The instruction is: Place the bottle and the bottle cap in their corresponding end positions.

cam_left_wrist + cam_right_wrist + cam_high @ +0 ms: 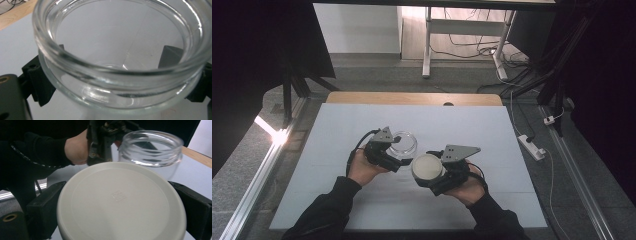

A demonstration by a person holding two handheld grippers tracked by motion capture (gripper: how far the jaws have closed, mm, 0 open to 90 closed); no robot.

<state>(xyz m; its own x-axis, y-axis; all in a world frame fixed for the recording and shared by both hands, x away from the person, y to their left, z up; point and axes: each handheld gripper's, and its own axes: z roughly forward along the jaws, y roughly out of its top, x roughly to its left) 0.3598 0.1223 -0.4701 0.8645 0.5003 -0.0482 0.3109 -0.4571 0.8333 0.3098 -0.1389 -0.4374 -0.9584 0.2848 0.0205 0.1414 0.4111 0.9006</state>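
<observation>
A person at a white table [337, 200] steadies an open, empty glass jar [404, 143] in the left gripper [398, 156], its black jaws closed against opposite sides of the jar just below the threaded rim. Beside it the right gripper [428, 176] grips a round cream-white lid [427, 167] flat between its jaws, held near the jar's mouth but apart from it. The smooth glass could slip or tip if the lid lands off-centre, and tilted threads would likely jam rather than catch.
</observation>
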